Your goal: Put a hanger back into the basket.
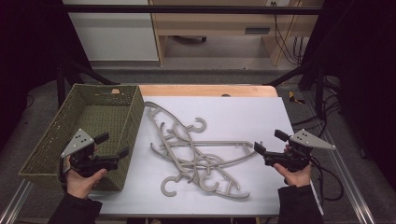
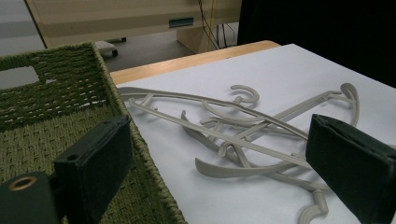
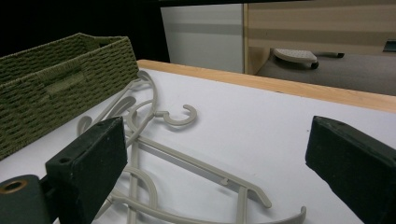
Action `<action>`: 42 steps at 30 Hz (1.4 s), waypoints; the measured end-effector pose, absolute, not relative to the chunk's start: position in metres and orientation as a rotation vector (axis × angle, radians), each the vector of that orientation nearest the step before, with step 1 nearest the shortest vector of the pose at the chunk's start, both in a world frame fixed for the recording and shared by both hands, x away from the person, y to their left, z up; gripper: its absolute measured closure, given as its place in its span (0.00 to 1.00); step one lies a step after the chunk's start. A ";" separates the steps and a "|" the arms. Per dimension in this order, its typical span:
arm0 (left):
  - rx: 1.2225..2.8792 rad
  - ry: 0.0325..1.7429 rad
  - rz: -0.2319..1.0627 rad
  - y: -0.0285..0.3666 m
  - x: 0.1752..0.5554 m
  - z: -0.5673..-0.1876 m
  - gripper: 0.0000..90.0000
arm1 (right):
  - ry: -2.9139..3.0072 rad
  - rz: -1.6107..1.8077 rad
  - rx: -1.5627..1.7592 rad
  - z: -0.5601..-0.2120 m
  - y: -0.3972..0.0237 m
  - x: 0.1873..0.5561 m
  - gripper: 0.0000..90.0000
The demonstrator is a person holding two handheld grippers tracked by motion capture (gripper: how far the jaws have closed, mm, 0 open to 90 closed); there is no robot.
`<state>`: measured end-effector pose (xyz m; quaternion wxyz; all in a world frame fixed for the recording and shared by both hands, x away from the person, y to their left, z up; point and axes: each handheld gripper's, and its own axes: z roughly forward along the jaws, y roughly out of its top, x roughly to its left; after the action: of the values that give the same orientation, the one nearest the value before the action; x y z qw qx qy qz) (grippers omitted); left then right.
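Note:
Several grey-beige plastic hangers (image 1: pixel 205 143) lie tangled in a pile on the white table top (image 1: pixel 247 112). A green woven basket (image 1: pixel 130 126) stands at the left, and nothing shows inside it. My left gripper (image 1: pixel 114 144) hovers over the basket's near right wall, open, its jaws wide apart and pointing toward the pile. My right gripper (image 1: pixel 268 141) is just right of the pile, also open with nothing between its jaws. In the left gripper view the hangers (image 2: pixel 243 144) lie ahead of the gripper (image 2: pixel 219 135), with the basket (image 2: pixel 56 93) at left. In the right gripper view, hangers (image 3: pixel 180 116) and basket (image 3: pixel 60 84) lie beyond the gripper (image 3: pixel 215 135).
A wooden table edge (image 1: pixel 205 89) runs along the far side. Beyond it stand a white cabinet (image 1: pixel 116 37) and wooden furniture (image 1: pixel 224 23). Black cables (image 1: pixel 327 182) trail at the right near a metal rail. The far right of the white surface has free room.

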<state>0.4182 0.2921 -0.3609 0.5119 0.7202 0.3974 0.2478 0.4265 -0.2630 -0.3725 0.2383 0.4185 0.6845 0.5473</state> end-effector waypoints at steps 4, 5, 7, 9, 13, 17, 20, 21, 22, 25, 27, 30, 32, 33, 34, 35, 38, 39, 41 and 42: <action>1.734 0.956 0.603 0.293 0.418 -0.361 0.08 | 1.878 1.491 1.157 -0.371 -0.263 0.427 0.07; 1.733 0.957 0.602 0.293 0.418 -0.361 0.08 | 1.882 1.490 1.167 -0.371 -0.262 0.427 0.07; 1.733 0.957 0.604 0.294 0.418 -0.361 0.08 | 1.888 1.484 1.164 -0.370 -0.259 0.427 0.08; 1.724 0.962 0.604 0.295 0.418 -0.361 0.08 | 1.899 1.486 1.163 -0.370 -0.255 0.428 0.08; 1.730 0.963 0.607 0.296 0.419 -0.361 0.08 | 1.909 1.503 1.157 -0.368 -0.244 0.430 0.09; 1.735 0.961 0.605 0.296 0.419 -0.362 0.08 | 1.946 1.491 1.148 -0.367 -0.229 0.432 0.09; 1.738 0.960 0.608 0.296 0.420 -0.362 0.08 | 1.962 1.487 1.148 -0.367 -0.222 0.435 0.09; 1.741 0.957 0.609 0.296 0.420 -0.362 0.08 | 1.977 1.481 1.137 -0.367 -0.219 0.436 0.09; 1.741 0.957 0.609 0.296 0.420 -0.361 0.08 | 1.987 1.487 1.136 -0.367 -0.213 0.438 0.09; 1.743 0.957 0.612 0.296 0.419 -0.361 0.08 | 2.043 1.447 1.114 -0.368 -0.197 0.443 0.10; 1.741 0.957 0.613 0.297 0.419 -0.361 0.08 | 2.067 1.437 1.112 -0.367 -0.187 0.446 0.11; 1.739 0.957 0.614 0.297 0.419 -0.361 0.08 | 2.086 1.429 1.108 -0.367 -0.178 0.450 0.11; 1.740 0.957 0.614 0.297 0.420 -0.361 0.08 | 2.112 1.433 1.101 -0.369 -0.165 0.455 0.11; 1.744 0.957 0.611 0.297 0.420 -0.362 0.08 | 2.129 1.426 1.099 -0.370 -0.159 0.457 0.11; 1.744 0.957 0.611 0.297 0.420 -0.362 0.08 | 2.129 1.426 1.099 -0.370 -0.159 0.457 0.11; 1.747 0.954 0.613 0.297 0.420 -0.362 0.08 | 2.155 1.403 1.090 -0.373 -0.152 0.460 0.11; 1.747 0.953 0.614 0.297 0.420 -0.362 0.08 | 2.181 1.378 1.089 -0.376 -0.146 0.462 0.12; 1.744 0.954 0.614 0.297 0.420 -0.362 0.08 | 2.204 1.361 1.089 -0.379 -0.138 0.465 0.12; 1.743 0.954 0.614 0.297 0.420 -0.362 0.08 | 2.216 1.357 1.089 -0.382 -0.131 0.467 0.13; 1.743 0.954 0.614 0.297 0.420 -0.362 0.08 | 2.216 1.357 1.089 -0.382 -0.131 0.467 0.13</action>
<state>0.4199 0.2974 -0.3619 0.5065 0.7227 0.3955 0.2547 0.4672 -0.1310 -0.3816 0.1613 0.3816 0.7762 0.4752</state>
